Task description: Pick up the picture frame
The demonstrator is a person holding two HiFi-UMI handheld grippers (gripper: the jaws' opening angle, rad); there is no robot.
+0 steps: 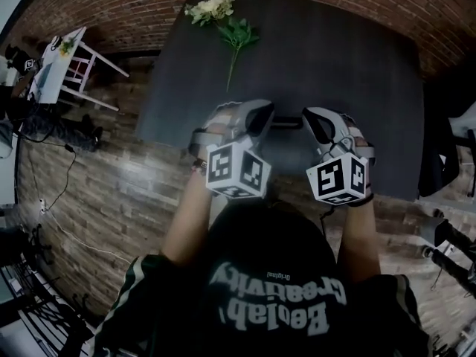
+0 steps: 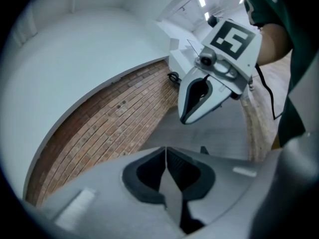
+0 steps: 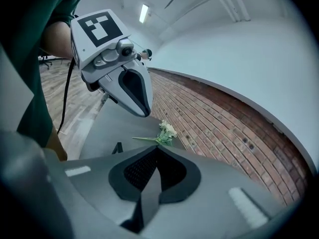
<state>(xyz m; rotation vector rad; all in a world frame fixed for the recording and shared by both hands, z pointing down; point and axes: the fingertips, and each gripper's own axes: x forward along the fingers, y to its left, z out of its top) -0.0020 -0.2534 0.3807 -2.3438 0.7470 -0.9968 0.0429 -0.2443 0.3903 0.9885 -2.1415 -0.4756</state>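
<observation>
Setting: dark grey tabletop (image 1: 357, 65) on a plank floor (image 1: 111, 199), with brickwork (image 1: 134, 6) at 12 o'clock.
Flower stem (image 1: 227, 21): lies flat at the tabletop's 12 o'clock end, well apart from both tools.
Left hand-held gripper (image 1: 266, 116): near the 6 o'clock edge, pointing toward 3 o'clock; jaws closed together with nothing between them.
Right hand-held gripper (image 1: 309, 119): faces the left one, pointing toward 9 o'clock; jaws closed and empty.
Picture frame (image 1: 287, 123): a low dark shape on the tabletop between the two tips. Whether either tip touches it cannot be told.

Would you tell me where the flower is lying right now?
In the head view the flower lies at the far edge of the table, left of centre, blossoms toward the brick wall.
</observation>
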